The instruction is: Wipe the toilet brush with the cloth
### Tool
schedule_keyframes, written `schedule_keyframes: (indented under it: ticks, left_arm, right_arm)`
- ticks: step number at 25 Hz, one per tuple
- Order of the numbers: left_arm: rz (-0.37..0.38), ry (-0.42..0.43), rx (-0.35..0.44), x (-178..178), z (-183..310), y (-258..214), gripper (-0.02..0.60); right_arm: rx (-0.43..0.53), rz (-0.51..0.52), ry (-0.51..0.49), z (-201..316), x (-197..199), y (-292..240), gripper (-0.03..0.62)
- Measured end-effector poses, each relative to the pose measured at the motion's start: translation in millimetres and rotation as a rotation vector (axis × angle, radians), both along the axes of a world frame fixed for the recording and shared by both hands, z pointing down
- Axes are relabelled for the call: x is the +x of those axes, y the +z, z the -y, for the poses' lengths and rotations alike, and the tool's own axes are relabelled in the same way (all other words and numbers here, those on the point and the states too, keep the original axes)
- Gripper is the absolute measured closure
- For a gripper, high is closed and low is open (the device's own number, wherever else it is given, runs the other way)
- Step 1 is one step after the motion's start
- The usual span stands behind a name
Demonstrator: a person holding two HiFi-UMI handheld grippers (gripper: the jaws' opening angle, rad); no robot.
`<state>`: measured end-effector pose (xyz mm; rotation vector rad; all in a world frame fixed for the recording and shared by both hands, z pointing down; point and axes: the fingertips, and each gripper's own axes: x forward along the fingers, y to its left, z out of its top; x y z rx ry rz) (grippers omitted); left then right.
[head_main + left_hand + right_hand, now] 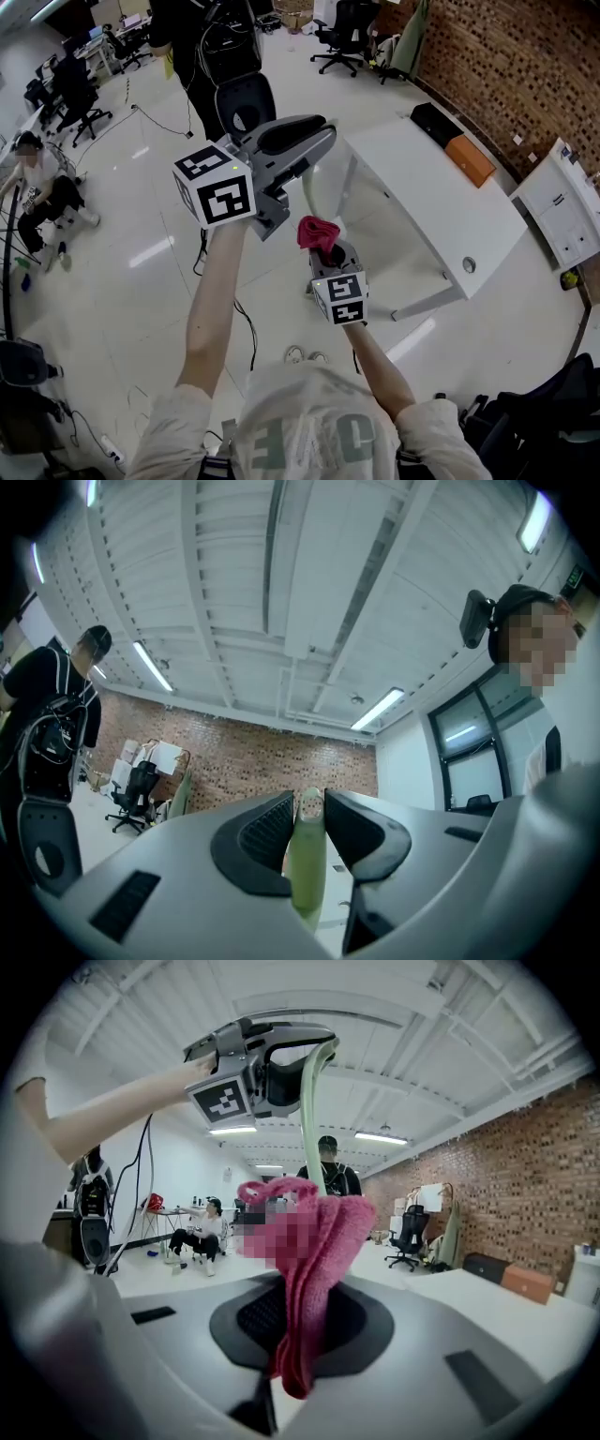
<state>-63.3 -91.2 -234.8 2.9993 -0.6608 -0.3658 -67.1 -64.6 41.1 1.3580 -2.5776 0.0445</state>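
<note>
Now the left gripper (307,803) clamps the toilet brush handle (307,1101), hanging just above the cloth (328,1269) pinched in the right gripper (335,258); press sideways and that thin handle may swivel loose.

Pink cloth (314,1241), pale green brush (307,860), grey left gripper (319,134) and right gripper (330,249), black-and-white cubes (216,185) (339,297), red-brown brick wall (525,66).

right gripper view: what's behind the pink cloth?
The pale green brush handle, held in the left gripper, runs down behind the cloth, which the right gripper clamps. The handle's lower end is covered; no brush head shows.
</note>
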Motion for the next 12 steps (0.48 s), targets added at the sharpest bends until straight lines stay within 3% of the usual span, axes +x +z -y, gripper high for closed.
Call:
schedule_keyframes:
  ticks: [4, 12]
  left_arm:
    - [-0.023, -0.009, 0.002, -3, 5, -1, 0.471]
    - [0.058, -0.046, -0.011, 13, 14, 32, 0.471]
  right_arm:
    - [0.026, 0.032, -0.019, 0, -10, -20, 0.562]
    - [0.163, 0.235, -0.063, 7, -26, -136, 0.562]
